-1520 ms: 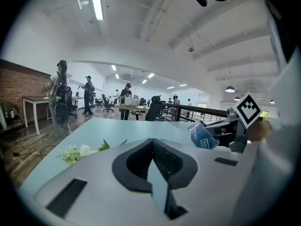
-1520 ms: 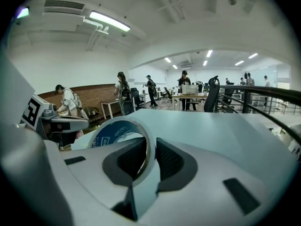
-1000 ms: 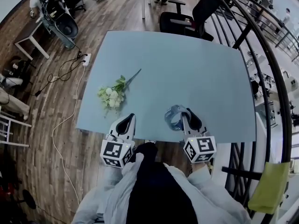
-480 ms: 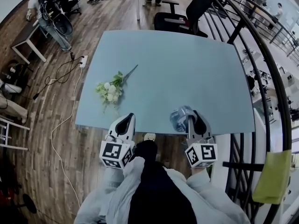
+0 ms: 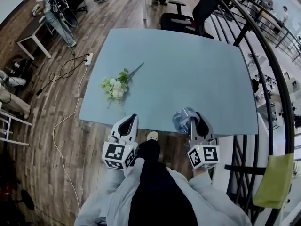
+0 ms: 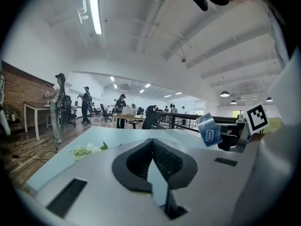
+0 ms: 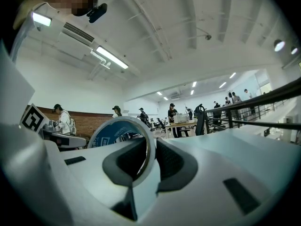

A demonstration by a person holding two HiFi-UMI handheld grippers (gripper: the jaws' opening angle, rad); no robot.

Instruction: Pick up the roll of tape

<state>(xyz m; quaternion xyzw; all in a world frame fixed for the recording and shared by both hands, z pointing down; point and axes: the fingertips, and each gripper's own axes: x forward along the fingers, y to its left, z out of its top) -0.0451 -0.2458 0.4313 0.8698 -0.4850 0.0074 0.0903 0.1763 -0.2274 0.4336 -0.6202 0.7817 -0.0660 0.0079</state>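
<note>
Right gripper view showed the right tool (image 7: 151, 160) clamped on the wall of the blue-and-white roll of tape (image 7: 110, 138), with one pad inside the ring and one outside. In the head view the roll sat over the near edge of the pale blue table (image 5: 188, 65), toward its right, raised off the surface. The left tool (image 5: 129, 122) hung beside it with its tips together and nothing between them. A bunch of white flowers (image 5: 115, 86) lay on the table's left part, well apart from the roll.
</note>
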